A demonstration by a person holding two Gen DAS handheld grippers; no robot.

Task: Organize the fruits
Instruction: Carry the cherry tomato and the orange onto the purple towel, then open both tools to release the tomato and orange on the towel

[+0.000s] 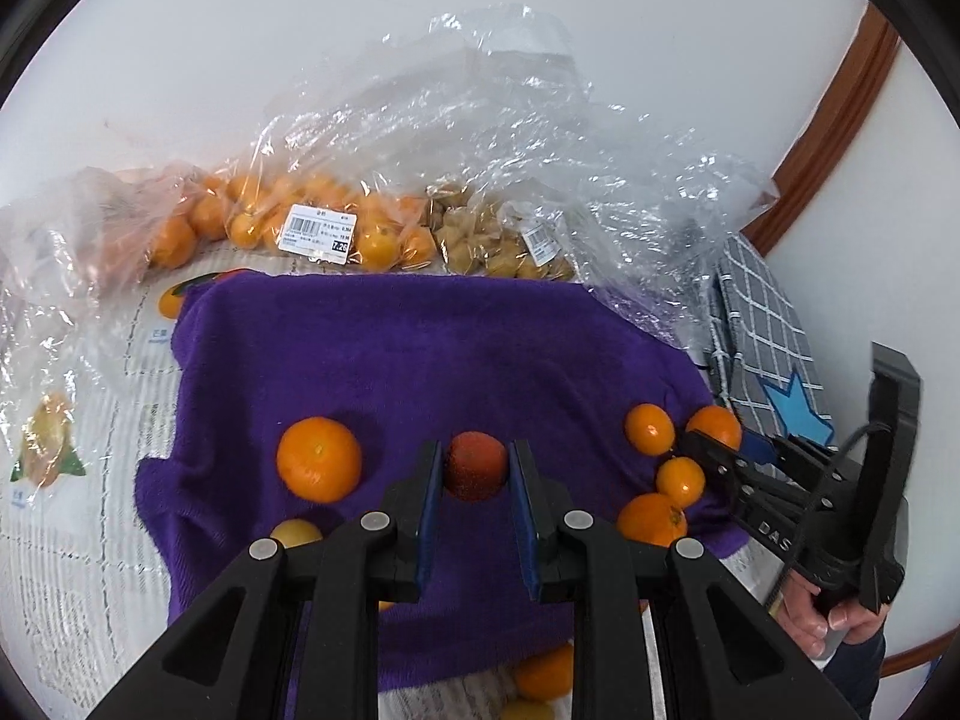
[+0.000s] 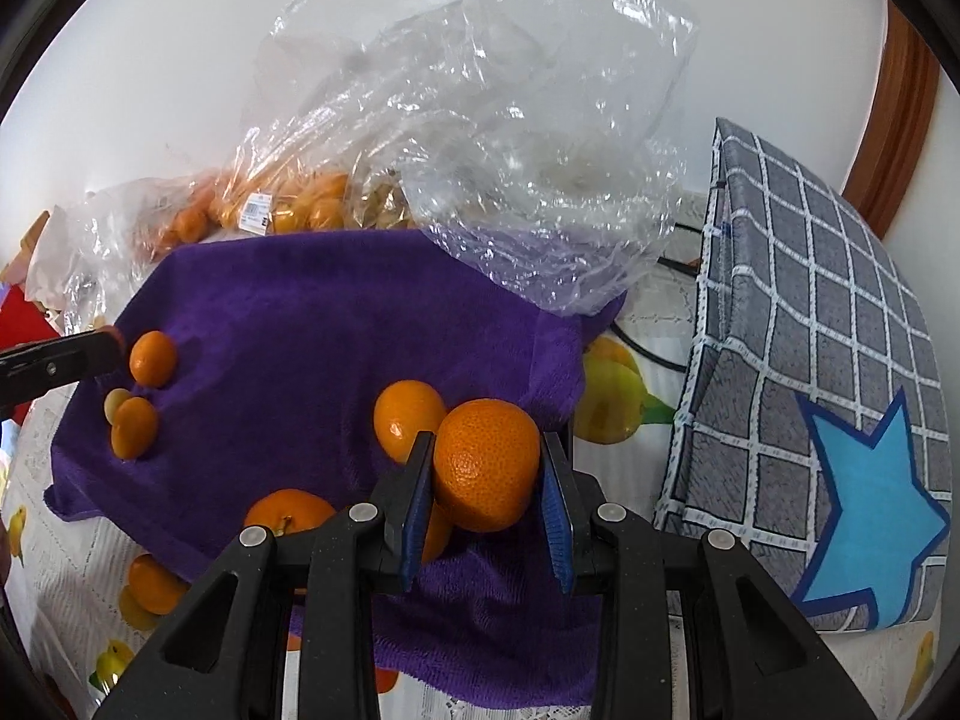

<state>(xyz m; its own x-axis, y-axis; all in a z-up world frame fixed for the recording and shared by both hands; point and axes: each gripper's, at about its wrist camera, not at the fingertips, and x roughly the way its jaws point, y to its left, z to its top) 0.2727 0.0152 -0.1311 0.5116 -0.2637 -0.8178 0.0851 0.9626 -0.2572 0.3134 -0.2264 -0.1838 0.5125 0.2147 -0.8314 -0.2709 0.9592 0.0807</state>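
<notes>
Fruits: loose pieces scattered on purple towel (image 1: 420,348), spread over fruit-printed table cover (image 1: 72,540).
- Reddish-orange fruit (image 1: 475,467): clamped between blue pads of left gripper (image 1: 475,480), above towel.
- Large orange (image 2: 486,463): clamped between pads of right gripper (image 2: 487,480), above towel's right part.
- Mandarin (image 1: 319,459): on towel, left of left gripper.
- Cluster of small oranges (image 1: 650,429): at towel's right edge, near right gripper's tip.
- Bagged oranges (image 1: 252,222): clear plastic, price label, behind towel against wall.
- Bagged pale husked fruit (image 1: 498,243): beside bagged oranges.
- Empty crumpled plastic bag (image 2: 540,150): over towel's far right corner.
- Grey checked bag with blue star (image 2: 828,360): right of towel.
</notes>
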